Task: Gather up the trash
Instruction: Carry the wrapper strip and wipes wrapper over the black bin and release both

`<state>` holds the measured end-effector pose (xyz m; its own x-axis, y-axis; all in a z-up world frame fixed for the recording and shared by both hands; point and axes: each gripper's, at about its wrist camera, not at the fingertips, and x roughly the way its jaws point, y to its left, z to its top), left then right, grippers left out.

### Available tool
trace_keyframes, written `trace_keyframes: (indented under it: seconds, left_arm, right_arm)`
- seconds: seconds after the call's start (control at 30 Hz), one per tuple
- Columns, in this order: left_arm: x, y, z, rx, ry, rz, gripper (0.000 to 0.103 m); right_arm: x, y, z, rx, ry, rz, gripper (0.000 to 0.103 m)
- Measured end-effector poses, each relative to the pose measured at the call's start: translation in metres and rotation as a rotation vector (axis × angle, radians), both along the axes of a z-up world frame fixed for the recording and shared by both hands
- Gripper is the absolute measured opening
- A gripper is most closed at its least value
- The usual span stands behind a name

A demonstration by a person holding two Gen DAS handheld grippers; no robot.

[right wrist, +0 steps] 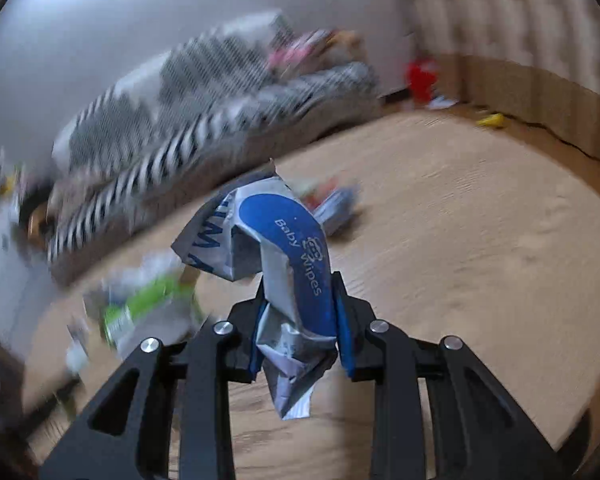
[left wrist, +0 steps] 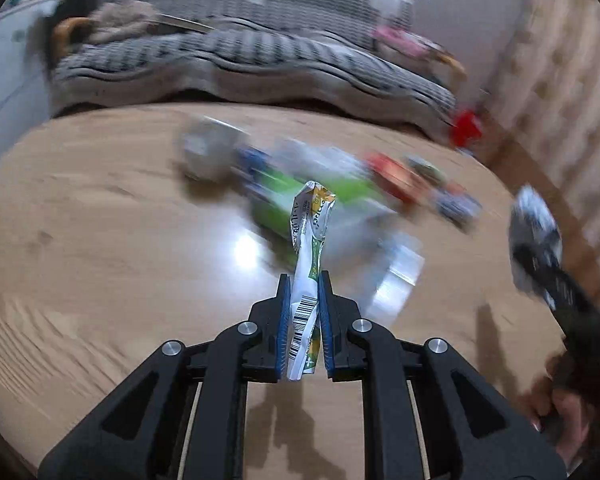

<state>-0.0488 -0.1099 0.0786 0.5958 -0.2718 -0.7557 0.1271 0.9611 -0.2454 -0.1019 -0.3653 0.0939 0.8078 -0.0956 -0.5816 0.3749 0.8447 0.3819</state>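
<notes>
Currently the left gripper (left wrist: 304, 280) clamps a crumpled white wrapper (left wrist: 310, 236); the right gripper (right wrist: 300, 284) clamps a baby-wipes pack (right wrist: 288, 248). Remaining litter (left wrist: 316, 188) lies on the floor (left wrist: 100, 220) ahead of both grippers; collection appears partly complete.

— What are we holding on the left?
— A twisted white wrapper (left wrist: 309, 264) with green and yellow print and a barcode near its lower end. It stands nearly upright, pinched at its lower half.
— And on the right?
— A crumpled Baby Wipes pack (right wrist: 288, 280), silver-grey with a blue label, squeezed in the middle, its ends sticking out above and below.
— The rest?
— We see a blurred heap of trash (left wrist: 324, 188) on the floor (left wrist: 100, 220): green, orange, blue and clear plastic pieces lying close together.
</notes>
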Motion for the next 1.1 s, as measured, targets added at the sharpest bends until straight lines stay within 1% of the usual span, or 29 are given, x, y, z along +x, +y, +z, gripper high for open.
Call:
trace_keyframes:
  seconds: [0.03,0.07,0.13,0.2,0.23,0.27,0.33,0.4,0.47,0.5,0.53,0.6,0.67,0.87,1.1]
  left_arm:
    - [-0.011,-0.015,0.001,-0.001,0.008,-0.035,0.013]
    - [-0.028,-0.039,0.004,-0.003,0.019,-0.098,0.013]
    - [-0.059,-0.086,0.013,0.001,0.016,-0.222,0.013]
    - [-0.085,-0.123,0.018,-0.006,0.012,-0.315,0.013]
    - [-0.102,-0.151,0.017,-0.025,0.033,-0.382,0.013]
    - [-0.112,-0.169,0.014,-0.032,0.054,-0.425,0.013]
    - [-0.142,-0.216,-0.003,-0.024,0.112,-0.542,0.013]
    - [-0.165,-0.247,-0.021,0.011,0.147,-0.606,0.013]
    - [-0.185,-0.27,-0.042,0.026,0.21,-0.662,0.013]
    - [-0.193,-0.277,-0.051,0.034,0.241,-0.682,0.013]
    - [-0.199,-0.283,-0.057,0.042,0.261,-0.704,0.013]
    - [-0.206,-0.288,-0.064,0.069,0.267,-0.719,0.013]
    - [-0.208,-0.291,-0.068,0.084,0.271,-0.72,0.013]
    - [-0.212,-0.296,-0.072,0.096,0.282,-0.725,0.013]
    - [-0.211,-0.297,-0.074,0.105,0.283,-0.722,0.013]
  right_arm:
    - [-0.025,-0.015,0.002,0.035,-0.025,-0.033,0.029]
    - [-0.044,-0.026,0.002,0.048,-0.036,-0.057,0.029]
    - [-0.099,-0.058,0.001,0.066,-0.03,-0.129,0.029]
    - [-0.146,-0.089,0.001,0.112,-0.039,-0.203,0.029]
    - [-0.175,-0.111,0.002,0.134,-0.04,-0.253,0.029]
    - [-0.194,-0.128,0.001,0.149,-0.03,-0.281,0.029]
    - [-0.219,-0.153,-0.008,0.183,0.012,-0.306,0.029]
    - [-0.246,-0.176,-0.031,0.202,0.112,-0.333,0.029]
    - [-0.268,-0.184,-0.052,0.19,0.18,-0.369,0.029]
    - [-0.277,-0.186,-0.064,0.195,0.21,-0.377,0.029]
    - [-0.287,-0.188,-0.081,0.223,0.245,-0.375,0.029]
    - [-0.296,-0.19,-0.1,0.269,0.281,-0.366,0.029]
    - [-0.297,-0.191,-0.11,0.292,0.292,-0.359,0.029]
    - [-0.292,-0.187,-0.114,0.326,0.266,-0.324,0.029]
    - [-0.287,-0.187,-0.118,0.362,0.288,-0.305,0.029]
